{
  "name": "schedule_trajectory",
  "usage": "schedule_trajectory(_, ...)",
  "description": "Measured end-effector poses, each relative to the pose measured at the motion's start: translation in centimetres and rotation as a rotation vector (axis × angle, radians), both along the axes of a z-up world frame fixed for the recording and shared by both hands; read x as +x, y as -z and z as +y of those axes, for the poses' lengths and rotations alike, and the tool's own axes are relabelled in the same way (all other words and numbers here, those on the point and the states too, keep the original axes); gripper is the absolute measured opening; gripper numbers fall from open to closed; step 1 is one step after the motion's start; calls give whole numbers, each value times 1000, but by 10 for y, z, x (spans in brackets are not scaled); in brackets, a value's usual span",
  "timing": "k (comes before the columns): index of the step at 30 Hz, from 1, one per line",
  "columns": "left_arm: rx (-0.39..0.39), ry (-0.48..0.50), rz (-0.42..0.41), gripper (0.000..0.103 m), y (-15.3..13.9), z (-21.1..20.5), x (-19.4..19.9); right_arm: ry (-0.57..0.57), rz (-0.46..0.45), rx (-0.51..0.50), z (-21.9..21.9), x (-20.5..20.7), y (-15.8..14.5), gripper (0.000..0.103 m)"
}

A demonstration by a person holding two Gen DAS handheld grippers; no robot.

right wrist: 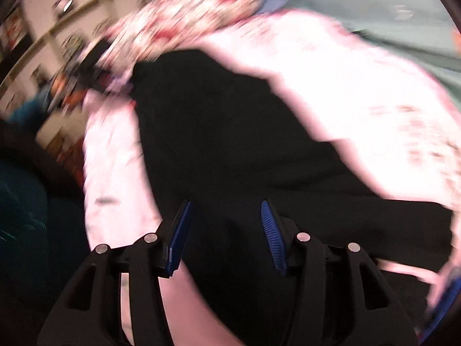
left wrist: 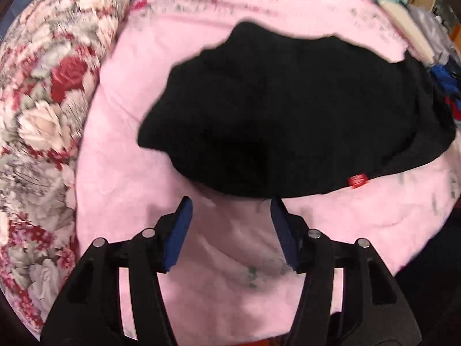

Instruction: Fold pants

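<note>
The black pants (left wrist: 288,115) lie bunched on a pink sheet (left wrist: 138,173), with a small red label (left wrist: 357,179) at their near edge. My left gripper (left wrist: 229,201) is open and empty, just short of the pants' near edge, above the sheet. In the right wrist view, which is blurred, the pants (right wrist: 230,144) fill the middle. My right gripper (right wrist: 226,206) is open, its fingers over the black cloth with nothing between them.
A floral quilt (left wrist: 43,101) is heaped along the left of the sheet and shows in the right wrist view (right wrist: 184,20). Clothes and clutter (left wrist: 443,66) lie at the right. Teal cloth (right wrist: 389,14) lies beyond the pink sheet (right wrist: 360,101). Shelves (right wrist: 37,43) stand at the left.
</note>
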State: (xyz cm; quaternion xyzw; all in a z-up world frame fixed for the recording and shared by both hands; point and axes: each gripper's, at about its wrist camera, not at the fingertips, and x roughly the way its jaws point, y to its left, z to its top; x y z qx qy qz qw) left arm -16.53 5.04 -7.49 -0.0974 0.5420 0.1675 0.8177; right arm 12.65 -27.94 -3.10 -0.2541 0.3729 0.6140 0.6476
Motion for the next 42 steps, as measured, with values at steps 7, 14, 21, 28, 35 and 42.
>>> schedule_trajectory(7,61,173,-183,72,-61,-49,32,718,196,52,-96,178,-26,52)
schedule_trajectory(14,24,371,-148,74,-34,-107,113,858,203,-79,-127,189,19,52)
schedule_trajectory(21,-36,349,-108,74,-8,-125,148,766,110,-185,-140,193,44,52)
schedule_trajectory(28,-22,346,-98,74,-4,-132,152,656,51,-255,-129,177,56,22)
schedule_trajectory(35,-4,364,-106,74,-3,-137,154,723,-132,-360,-140,159,23,5)
schedule_trajectory(42,-7,340,-104,74,-1,-131,146,880,-66,-244,-151,171,2,45)
